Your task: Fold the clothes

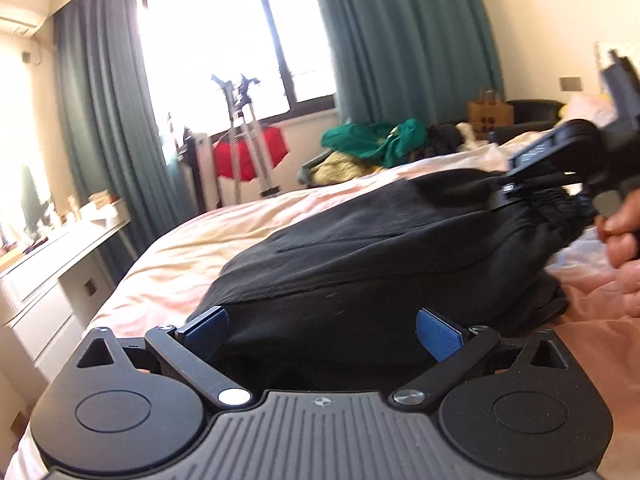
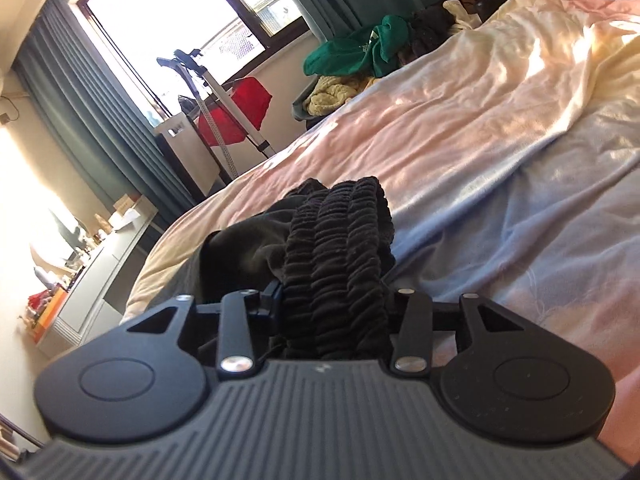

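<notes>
fingers [image 2: 272, 300] half hidden by waistband [image 2: 336, 256]

The black garment [image 1: 360, 248] ends in a black ribbed, gathered waistband [image 2: 340, 256], lying on a bed [image 2: 460, 128] whose cover fades from pale pink and cream to light blue. The left gripper's fingers [image 1: 438, 338] carry blue pads. Far off hang teal curtains [image 1: 400, 40], with a green garment [image 1: 372, 140], a yellow knit [image 2: 332, 94] and a red cloth [image 1: 248, 156].

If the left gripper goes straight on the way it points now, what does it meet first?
Probably the black garment: the left gripper is open, and the cloth's near edge already lies between its jaws. Whether the pads touch it, I cannot tell.
</notes>
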Demonstrator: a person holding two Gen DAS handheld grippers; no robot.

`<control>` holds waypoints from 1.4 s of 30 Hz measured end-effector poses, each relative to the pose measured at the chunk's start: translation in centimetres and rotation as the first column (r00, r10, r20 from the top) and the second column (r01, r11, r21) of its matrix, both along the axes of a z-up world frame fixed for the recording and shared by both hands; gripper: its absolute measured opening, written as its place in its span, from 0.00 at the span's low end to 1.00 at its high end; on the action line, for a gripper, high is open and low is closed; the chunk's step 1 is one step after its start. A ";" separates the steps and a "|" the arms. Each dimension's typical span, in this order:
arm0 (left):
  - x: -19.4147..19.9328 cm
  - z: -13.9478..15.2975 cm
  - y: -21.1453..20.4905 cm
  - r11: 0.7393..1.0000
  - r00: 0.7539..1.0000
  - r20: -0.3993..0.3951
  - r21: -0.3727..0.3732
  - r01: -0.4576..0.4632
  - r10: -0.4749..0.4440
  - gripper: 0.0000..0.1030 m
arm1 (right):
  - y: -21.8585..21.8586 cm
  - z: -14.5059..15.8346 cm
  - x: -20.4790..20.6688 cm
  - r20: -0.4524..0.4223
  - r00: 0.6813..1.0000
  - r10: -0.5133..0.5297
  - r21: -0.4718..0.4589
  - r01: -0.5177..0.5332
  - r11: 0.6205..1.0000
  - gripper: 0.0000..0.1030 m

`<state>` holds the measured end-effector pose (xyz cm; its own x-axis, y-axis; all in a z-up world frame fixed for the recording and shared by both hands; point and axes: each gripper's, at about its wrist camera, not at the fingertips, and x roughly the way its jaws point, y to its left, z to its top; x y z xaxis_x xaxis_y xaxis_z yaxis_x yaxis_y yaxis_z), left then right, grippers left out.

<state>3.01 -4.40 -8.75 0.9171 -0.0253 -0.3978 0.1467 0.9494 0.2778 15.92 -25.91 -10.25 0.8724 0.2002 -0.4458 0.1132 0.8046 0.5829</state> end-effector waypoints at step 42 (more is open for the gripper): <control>2.8 2.8 11.0 0.870 0.940 -0.212 -0.367 -0.329 0.266 0.99 | 0.2 -4.8 0.3 -0.109 0.976 0.190 0.361 -0.139 0.922 0.90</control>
